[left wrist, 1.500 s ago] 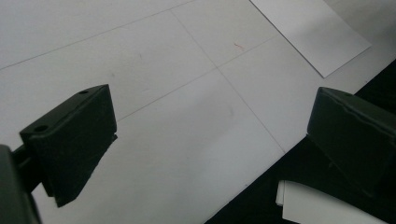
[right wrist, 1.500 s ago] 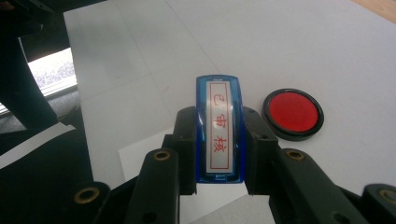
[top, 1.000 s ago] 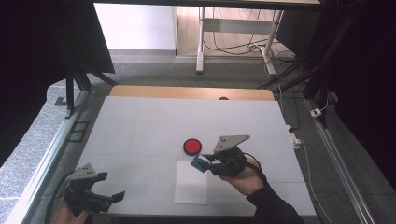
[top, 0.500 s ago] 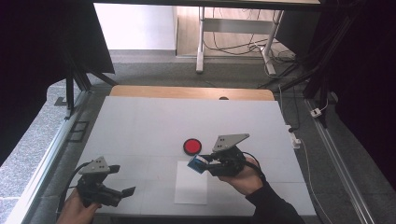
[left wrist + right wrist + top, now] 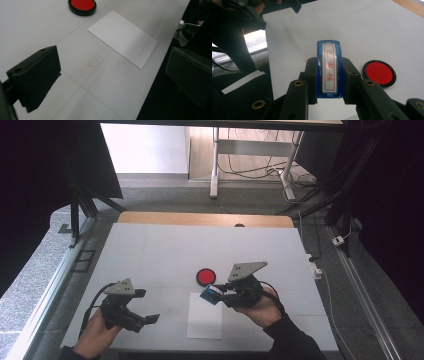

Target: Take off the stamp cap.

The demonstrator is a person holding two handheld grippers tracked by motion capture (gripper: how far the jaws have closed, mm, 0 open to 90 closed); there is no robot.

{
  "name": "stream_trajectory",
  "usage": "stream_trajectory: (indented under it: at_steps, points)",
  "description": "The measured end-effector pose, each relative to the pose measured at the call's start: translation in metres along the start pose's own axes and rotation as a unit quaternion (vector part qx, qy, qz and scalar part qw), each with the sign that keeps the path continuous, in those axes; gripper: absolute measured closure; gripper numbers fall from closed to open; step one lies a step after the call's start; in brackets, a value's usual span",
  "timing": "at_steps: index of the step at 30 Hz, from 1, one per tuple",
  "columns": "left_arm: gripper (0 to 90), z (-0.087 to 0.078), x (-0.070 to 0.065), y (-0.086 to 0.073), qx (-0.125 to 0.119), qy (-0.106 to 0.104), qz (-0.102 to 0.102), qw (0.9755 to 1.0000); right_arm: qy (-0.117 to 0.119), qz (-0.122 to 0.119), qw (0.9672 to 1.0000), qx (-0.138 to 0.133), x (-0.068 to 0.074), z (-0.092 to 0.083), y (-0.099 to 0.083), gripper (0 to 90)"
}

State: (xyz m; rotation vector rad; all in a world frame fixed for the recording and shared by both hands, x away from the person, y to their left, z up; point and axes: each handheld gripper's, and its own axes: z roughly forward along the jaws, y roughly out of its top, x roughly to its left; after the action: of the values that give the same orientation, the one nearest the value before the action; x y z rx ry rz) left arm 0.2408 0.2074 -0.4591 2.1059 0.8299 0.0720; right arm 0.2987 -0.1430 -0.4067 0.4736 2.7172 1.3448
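Above the near end of the paper sheet, I had the right gripper clamped on the blue stamp beside the red ink pad, the left gripper apart; unpinned paper risked sliding, smearing the print.

My left gripper stands wide open, one black jaw at lower left, the other at right over the table's edge. A white paper sheet lies upper centre; a red ink pad sits at the top.
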Motion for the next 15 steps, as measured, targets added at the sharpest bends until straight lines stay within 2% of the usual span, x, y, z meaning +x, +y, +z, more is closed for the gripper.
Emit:
stream_trajectory:
  at_steps: [3, 7, 13, 15]
  points:
    - [0.0, 0.004, 0.002, 0.008, 0.001, -0.01, 0.012, 0.9999, 0.003, 0.001, 1.0, -0.003, -0.001, 0.0, 0.0, 70.7]
    - [0.0, 0.011, 0.0, 0.02, 0.002, -0.011, 0.032, 0.9994, 0.002, 0.0, 1.0, -0.003, -0.001, 0.0, 0.001, 70.7]
    - [0.0, 0.027, -0.003, 0.039, 0.007, -0.022, 0.065, 0.9976, 0.004, -0.001, 1.0, -0.008, -0.001, -0.002, 0.002, 70.7]
    - [0.0, 0.033, -0.003, 0.044, 0.008, -0.027, 0.069, 0.9973, 0.005, -0.003, 0.9999, -0.009, 0.0, -0.003, 0.002, 70.7]
